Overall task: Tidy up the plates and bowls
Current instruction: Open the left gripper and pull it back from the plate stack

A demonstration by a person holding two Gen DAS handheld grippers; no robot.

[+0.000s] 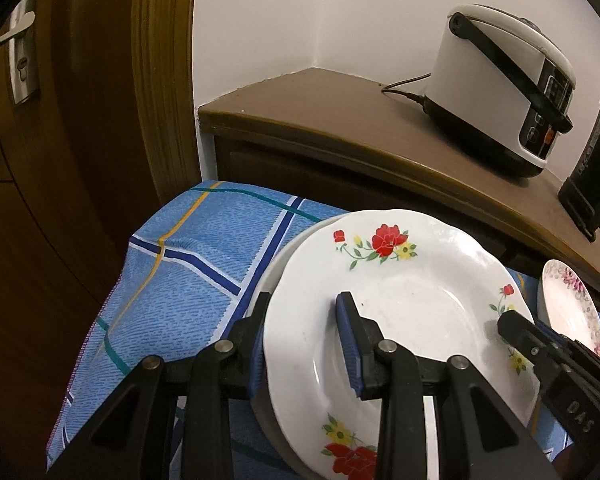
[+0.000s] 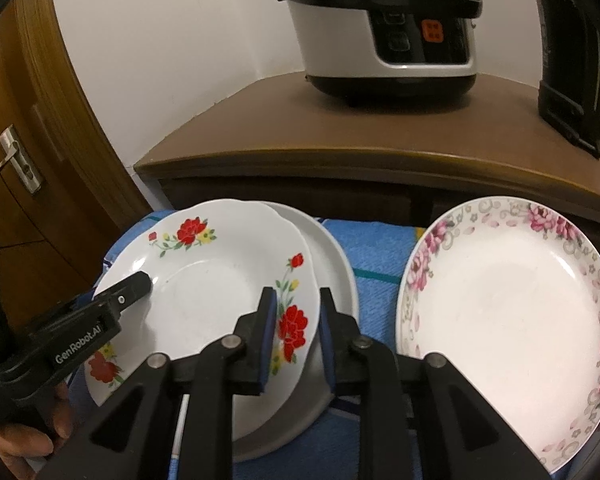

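A white plate with red flowers [image 1: 412,280] lies on a plain white plate [image 2: 332,256] on the blue checked cloth. My left gripper [image 1: 304,304] straddles the flowered plate's near left rim, one finger above, one below, jaws apart. My right gripper [image 2: 298,300] straddles its right rim [image 2: 296,320] the same way. It shows at the right of the left wrist view [image 1: 516,328]. The left gripper shows at the left of the right wrist view [image 2: 140,284]. A pink-flowered plate [image 2: 508,304] lies to the right, apart from the stack.
A brown wooden cabinet top [image 1: 340,120] stands behind the cloth-covered table [image 1: 196,264]. On it are a white rice cooker [image 1: 500,80] and a black flask [image 1: 596,152]. A wooden door with a metal handle [image 1: 20,48] is at the left.
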